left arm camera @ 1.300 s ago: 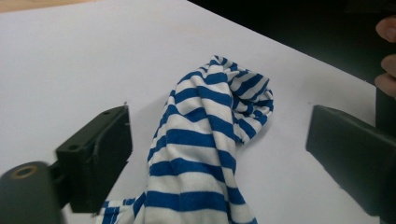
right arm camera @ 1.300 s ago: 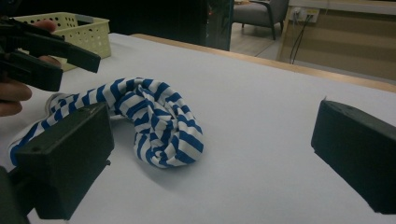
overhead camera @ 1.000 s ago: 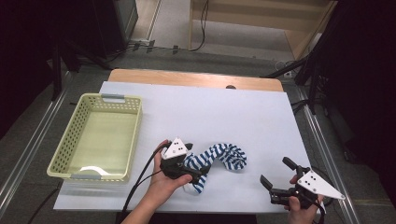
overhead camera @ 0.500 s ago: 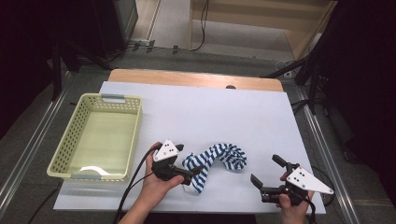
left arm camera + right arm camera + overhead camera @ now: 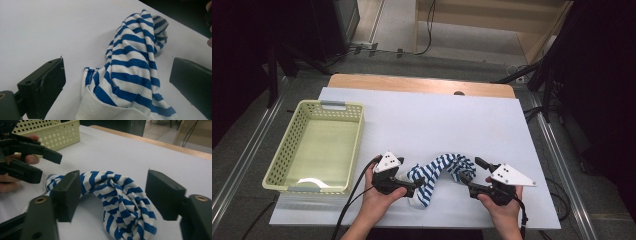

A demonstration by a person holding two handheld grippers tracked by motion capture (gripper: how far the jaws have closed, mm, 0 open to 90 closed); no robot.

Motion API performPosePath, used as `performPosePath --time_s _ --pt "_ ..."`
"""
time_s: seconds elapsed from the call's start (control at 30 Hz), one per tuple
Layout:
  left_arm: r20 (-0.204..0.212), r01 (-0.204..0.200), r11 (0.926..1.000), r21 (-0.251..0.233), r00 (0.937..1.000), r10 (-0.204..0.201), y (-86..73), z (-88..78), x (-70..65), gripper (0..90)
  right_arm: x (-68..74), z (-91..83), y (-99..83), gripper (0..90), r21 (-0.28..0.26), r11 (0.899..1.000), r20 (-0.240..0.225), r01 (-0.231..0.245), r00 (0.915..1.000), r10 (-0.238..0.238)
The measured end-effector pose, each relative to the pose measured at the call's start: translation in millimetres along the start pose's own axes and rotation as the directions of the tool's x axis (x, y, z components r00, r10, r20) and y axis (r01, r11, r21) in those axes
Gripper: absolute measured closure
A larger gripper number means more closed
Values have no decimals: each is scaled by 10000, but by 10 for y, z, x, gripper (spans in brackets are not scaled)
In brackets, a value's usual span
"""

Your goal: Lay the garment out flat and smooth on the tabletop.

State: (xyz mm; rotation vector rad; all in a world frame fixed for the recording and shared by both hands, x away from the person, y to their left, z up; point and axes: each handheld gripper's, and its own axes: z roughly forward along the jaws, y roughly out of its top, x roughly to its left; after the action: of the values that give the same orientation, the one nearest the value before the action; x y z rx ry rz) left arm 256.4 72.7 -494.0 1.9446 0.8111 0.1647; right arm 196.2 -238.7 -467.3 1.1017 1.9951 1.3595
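Basket (image 5: 282, 165), pale yellow, perforated walls: well to the left of the left gripper (image 5: 418, 183), nothing in it. Left gripper: jaws apart, astride the white-cuffed end of the striped sock (image 5: 439, 170), pads not pressing it. Sock lies bunched and twisted on the white table (image 5: 422, 115), stretched between the two tools. Right gripper (image 5: 468, 179): jaws have just been closing, the sock's far bunched end between them, not yet pinched. Judged soft, light, limp, not fragile; grip thick folds at either end.
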Motion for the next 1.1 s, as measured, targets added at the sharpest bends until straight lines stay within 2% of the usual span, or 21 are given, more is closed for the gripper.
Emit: performPosePath --time_s 0.07,0.13,0.2,0.3,0.37,0.43,0.47,0.57,0.7,0.8,0.97,1.1 --pt "12 -54 9999 105 10000 54 -21 -6 -2 55 13 58 -11 368 135 9999 168 8 9999 -10" --pt "-2 71 9998 207 10000 -71 -47 -19 18 149 18 96 -47 400 202 9998 320 -69 9995 63" --pt "135 122 9997 226 9998 -125 -72 -27 39 185 7 148 -106 425 513 9986 492 -88 9988 62" --pt "291 -20 9987 511 9996 5 -97 -9 39 321 -20 182 -215 542 944 9955 514 -69 9987 20" --pt "213 -110 9981 600 9997 97 -96 6 28 379 -30 183 -260 573 1101 9939 640 -56 9980 -15" --pt "134 -134 9978 647 9998 125 -100 13 27 415 -49 184 -274 617 1147 9934 768 -50 9970 -39" --pt "172 -148 9979 628 9998 137 -102 12 25 426 -58 179 -277 627 1169 9929 863 -228 9962 127" --pt "280 -261 9976 647 9993 243 -109 13 14 475 -62 190 -281 685 1257 9918 1031 -216 9946 86" --pt "305 -307 9969 725 9991 286 -118 25 4 546 -68 213 -290 782 1301 9912 959 -224 9953 99" --pt "215 -349 9960 821 9992 332 -117 39 -3 595 -93 221 -297 842 1305 9905 649 -441 9972 358" --pt "187 -490 9952 848 9987 476 -119 44 -21 732 -136 167 -278 855 1145 9925 619 -426 9974 357" --pt "233 -593 9951 789 9981 576 -119 40 -22 769 -214 74 -256 857 966 9942 622 -465 9972 406"
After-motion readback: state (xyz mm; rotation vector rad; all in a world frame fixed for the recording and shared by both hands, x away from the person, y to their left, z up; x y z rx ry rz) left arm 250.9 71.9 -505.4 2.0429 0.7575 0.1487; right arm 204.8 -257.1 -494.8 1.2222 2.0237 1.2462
